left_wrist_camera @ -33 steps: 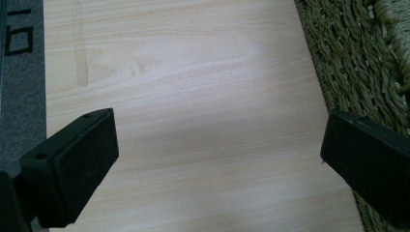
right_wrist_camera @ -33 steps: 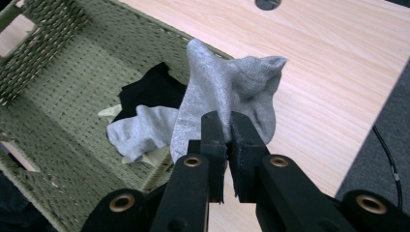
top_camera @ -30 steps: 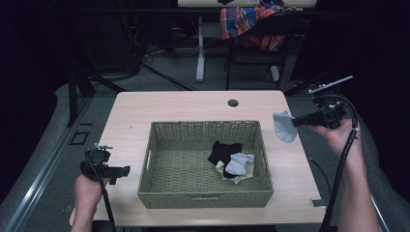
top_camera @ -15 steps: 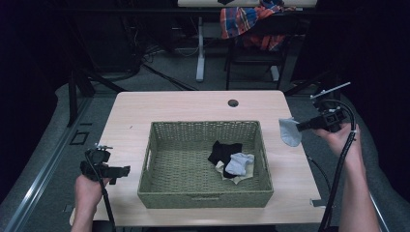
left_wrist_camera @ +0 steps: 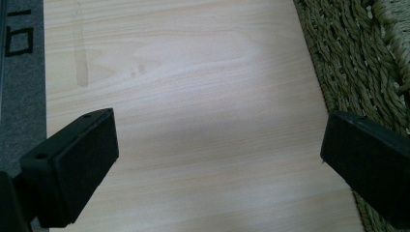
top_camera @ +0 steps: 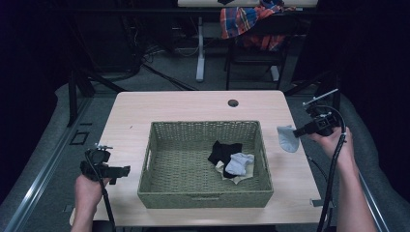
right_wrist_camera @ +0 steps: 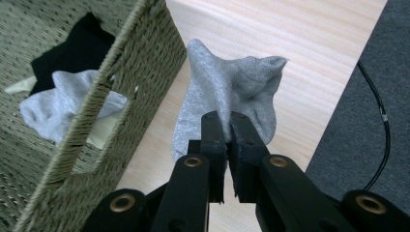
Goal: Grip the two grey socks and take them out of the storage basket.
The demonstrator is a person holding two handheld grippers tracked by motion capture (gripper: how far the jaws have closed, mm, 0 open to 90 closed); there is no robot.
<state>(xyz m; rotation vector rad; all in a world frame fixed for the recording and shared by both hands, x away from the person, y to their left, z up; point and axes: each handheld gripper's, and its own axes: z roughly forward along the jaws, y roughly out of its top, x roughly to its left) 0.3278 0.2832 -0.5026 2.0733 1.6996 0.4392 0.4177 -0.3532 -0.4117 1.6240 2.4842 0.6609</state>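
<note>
Grey sock (right_wrist_camera: pixel 227 92) pinched in right gripper (right_wrist_camera: pixel 226 126) beside woven green basket's (top_camera: pixel 205 198) right edge; left gripper (left_wrist_camera: pixel 217 159) wide open, empty; likely next: drop it in.

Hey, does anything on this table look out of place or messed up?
Nothing stands out. Socks lie piled in the basket; the right claw holds a grey sock beside it.

light: dim, dark surround | table (top_camera: pixel 145 116) lit overhead | near jaws blurred

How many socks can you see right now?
4: one light grey sock in the right claw; black, grey and cream ones piled in the woven basket. More may hide underneath.
</note>
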